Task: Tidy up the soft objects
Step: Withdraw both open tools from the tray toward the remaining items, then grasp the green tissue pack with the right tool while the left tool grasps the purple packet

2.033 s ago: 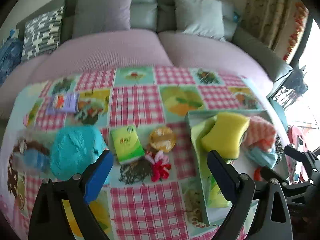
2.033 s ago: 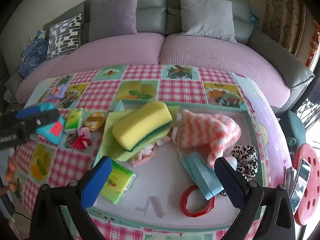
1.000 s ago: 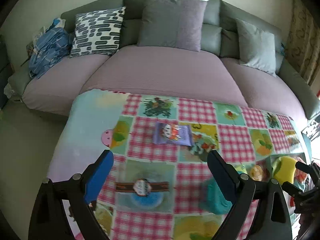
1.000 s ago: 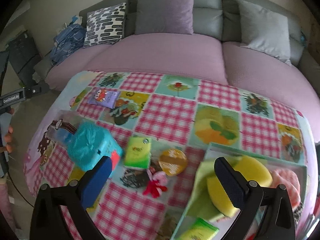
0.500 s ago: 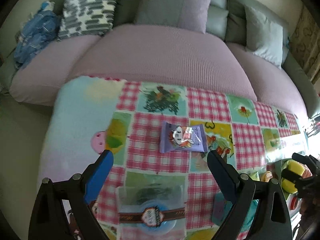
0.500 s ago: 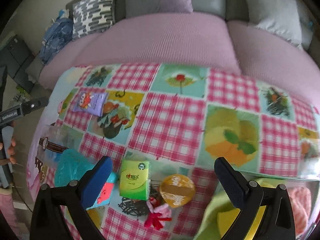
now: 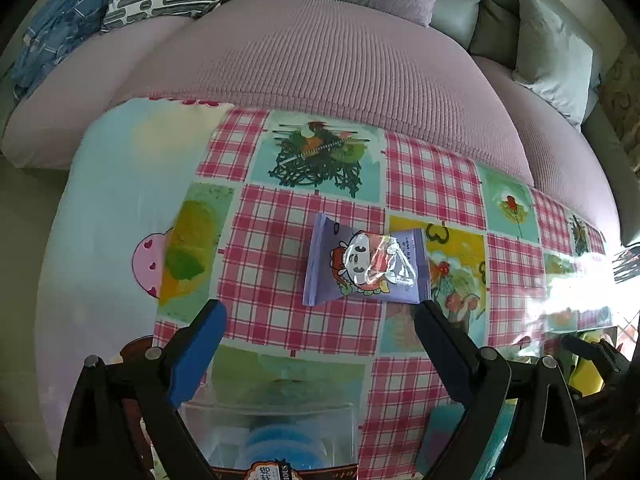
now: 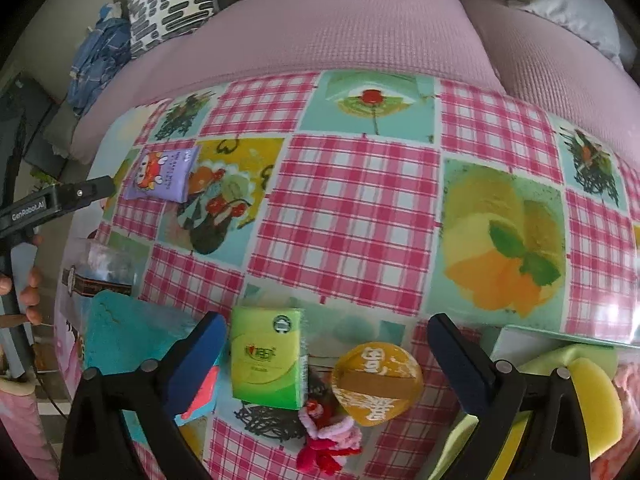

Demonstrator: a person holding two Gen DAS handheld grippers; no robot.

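We have the left tool spread wide and hovering just short of the purple tissue pack, which lies flat on the checked cloth of the bench, apart from everything else. That pack looks light and squashy, with a glossy film wrapper that catches the light, so we judge it slippery; we'd close across its short sides, around the middle, and squeeze gently so it doesn't squirt out. The left tool points forward and down at the pack, its right finger nearly at the pack's near right corner, so we'd want to centre it first. A clear plastic tub sits right under the tool, nearer us than the pack. Over on the right, the right tool is also spread and holding nothing, tilted down over the green tissue pack, with a round yellow packet and a pink-and-red hair tie just right of that green pack. What the teal lump left of it is, we can't quite tell.
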